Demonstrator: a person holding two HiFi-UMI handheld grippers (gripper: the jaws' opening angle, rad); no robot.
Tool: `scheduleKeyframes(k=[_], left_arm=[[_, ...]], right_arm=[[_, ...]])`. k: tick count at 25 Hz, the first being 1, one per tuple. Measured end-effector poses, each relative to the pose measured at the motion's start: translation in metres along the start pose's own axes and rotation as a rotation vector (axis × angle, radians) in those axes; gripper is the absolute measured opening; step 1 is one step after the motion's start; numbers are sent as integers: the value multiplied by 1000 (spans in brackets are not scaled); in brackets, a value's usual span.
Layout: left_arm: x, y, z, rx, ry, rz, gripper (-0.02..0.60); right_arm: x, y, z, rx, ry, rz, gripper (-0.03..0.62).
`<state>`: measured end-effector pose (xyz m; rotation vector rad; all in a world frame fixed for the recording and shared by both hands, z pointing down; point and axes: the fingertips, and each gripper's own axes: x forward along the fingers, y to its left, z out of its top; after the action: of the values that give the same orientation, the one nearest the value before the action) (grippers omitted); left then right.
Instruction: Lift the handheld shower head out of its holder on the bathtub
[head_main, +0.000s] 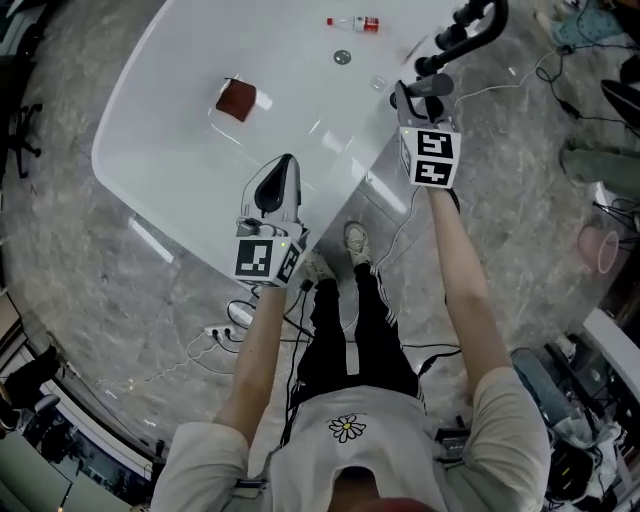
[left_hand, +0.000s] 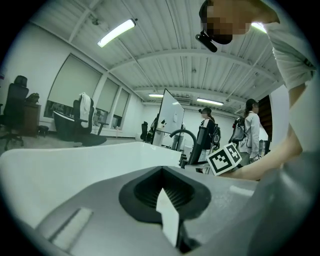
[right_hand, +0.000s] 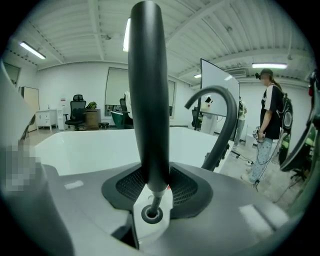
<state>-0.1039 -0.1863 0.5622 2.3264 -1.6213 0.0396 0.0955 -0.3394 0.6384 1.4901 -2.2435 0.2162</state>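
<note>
The black handheld shower head (right_hand: 146, 95) stands upright between the jaws of my right gripper (right_hand: 151, 196), which is shut on its handle; its hose end (right_hand: 152, 214) shows just below. In the head view my right gripper (head_main: 421, 90) is at the rim of the white bathtub (head_main: 150, 170), beside the black arched faucet (head_main: 470, 28) (right_hand: 220, 120), with the shower head's dark handle (head_main: 436, 84) in its grip. The holder itself is hidden. My left gripper (head_main: 275, 188) (left_hand: 167, 212) hovers over the tub's near rim, shut and holding nothing.
Inside the tub lie a red-brown object (head_main: 237, 100), a small bottle with a red label (head_main: 355, 23) and the drain (head_main: 342, 57). Cables (head_main: 230, 335) trail over the marble floor by the person's shoes (head_main: 357, 243). People stand behind the faucet (right_hand: 269, 130).
</note>
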Motion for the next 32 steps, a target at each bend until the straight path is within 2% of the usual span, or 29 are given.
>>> scheduleKeyframes(k=[7, 11, 14, 19, 25, 32], left_arm=[[-38, -22, 99, 48, -140, 10, 0], [-65, -40, 160, 108, -228, 28, 0], [-84, -55, 203, 133, -274, 34, 0], [-120, -86, 277, 175, -347, -4, 0], [-162, -111, 338, 225, -431, 17, 0], [-203, -122, 368, 206, -499, 34, 0]], right_arm=[[-76, -10, 129, -17, -162, -14, 155], [-132, -11, 211, -45, -278, -22, 155], [-176, -6, 255, -68, -327, -16, 155], [-260, 14, 321, -61, -434, 8, 155], [-342, 39, 369, -23, -546, 47, 155], [-400, 80, 368, 19, -598, 98, 155]])
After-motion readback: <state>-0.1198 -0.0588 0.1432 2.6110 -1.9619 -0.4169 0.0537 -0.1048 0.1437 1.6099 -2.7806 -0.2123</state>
